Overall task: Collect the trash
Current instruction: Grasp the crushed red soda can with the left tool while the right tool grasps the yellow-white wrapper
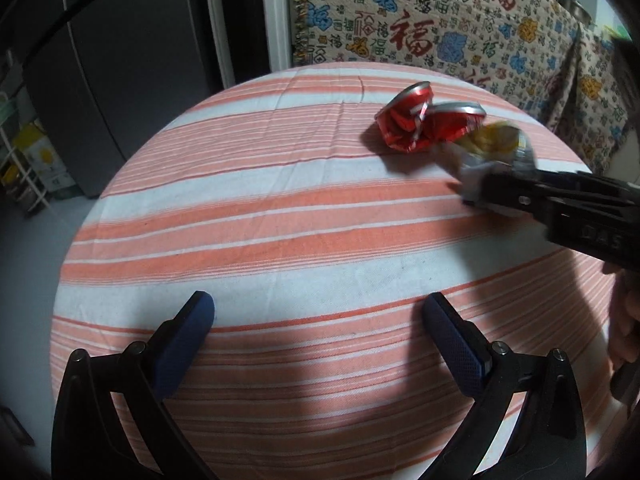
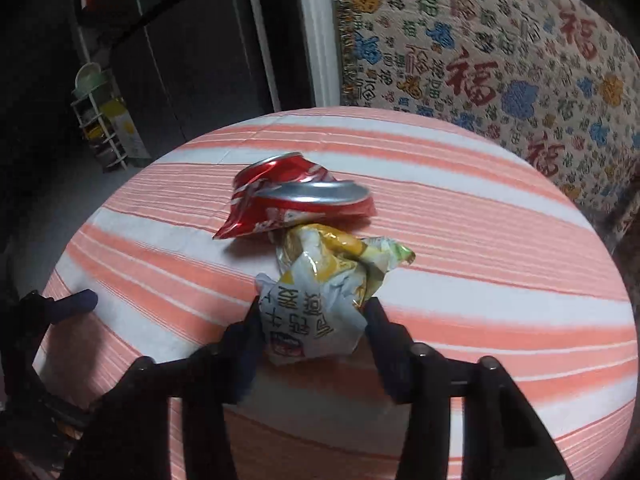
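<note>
A crushed red drink can (image 2: 292, 200) lies on the round table's striped orange-and-white cloth (image 2: 480, 240), toward the far side. Just in front of it is a crumpled white and yellow snack wrapper (image 2: 320, 280), and my right gripper (image 2: 314, 308) is shut on it, a finger on each side. The left wrist view shows the can (image 1: 424, 122), the wrapper (image 1: 492, 148) and the right gripper (image 1: 480, 184) coming in from the right. My left gripper (image 1: 319, 304) is open over bare cloth near the table's front, with nothing between its fingers.
Furniture draped in a patterned cloth (image 1: 440, 20) stands behind the table. A dark cabinet or fridge (image 1: 120, 80) and a small shelf rack (image 2: 104, 128) stand to the left on the floor. A person's hand (image 1: 628, 320) shows at the right edge.
</note>
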Demonstrator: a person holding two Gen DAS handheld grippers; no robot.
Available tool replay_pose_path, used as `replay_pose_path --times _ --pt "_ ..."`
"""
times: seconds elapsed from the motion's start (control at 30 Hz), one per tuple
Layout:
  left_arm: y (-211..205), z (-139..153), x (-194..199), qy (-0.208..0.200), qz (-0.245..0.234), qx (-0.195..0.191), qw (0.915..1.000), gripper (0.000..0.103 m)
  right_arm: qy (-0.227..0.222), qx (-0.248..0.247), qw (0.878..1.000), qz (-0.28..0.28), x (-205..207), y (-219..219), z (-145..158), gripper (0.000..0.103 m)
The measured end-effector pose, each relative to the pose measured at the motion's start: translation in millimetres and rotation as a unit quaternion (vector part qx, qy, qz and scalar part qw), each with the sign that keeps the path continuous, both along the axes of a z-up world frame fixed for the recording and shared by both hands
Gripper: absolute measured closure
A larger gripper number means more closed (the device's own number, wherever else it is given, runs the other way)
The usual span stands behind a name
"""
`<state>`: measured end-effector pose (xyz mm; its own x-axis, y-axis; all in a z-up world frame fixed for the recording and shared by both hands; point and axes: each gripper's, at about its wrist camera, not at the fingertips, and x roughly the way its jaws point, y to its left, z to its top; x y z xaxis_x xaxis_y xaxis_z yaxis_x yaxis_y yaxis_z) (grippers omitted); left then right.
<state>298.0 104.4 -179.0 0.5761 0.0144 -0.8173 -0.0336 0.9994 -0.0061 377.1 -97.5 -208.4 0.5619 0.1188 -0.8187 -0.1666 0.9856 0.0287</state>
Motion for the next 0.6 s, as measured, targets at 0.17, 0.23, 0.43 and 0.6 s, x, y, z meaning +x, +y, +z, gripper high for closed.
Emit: replay_pose_path --times 0.17,0.23,0.43,0.6 --pt "-1 0 0 0.000 0.003 0.002 1.0000 0.000 -0.010 -0.038 0.999 0.018 -44 -39 17 0.059" --pt "-2 1 0 -0.001 0.005 0.004 1.0000 0.000 -0.011 -0.068 0.997 0.025 -67 -59 21 0.059" --pt "-8 0 3 -0.004 0.007 0.009 0.9999 0.000 -0.028 -0.092 0.995 -0.007 -124 -111 19 0.058" --pt "-11 2 8 -0.003 -0.021 -0.018 0.9996 0.001 -0.038 -0.062 0.997 -0.030 -124 -120 15 0.058"
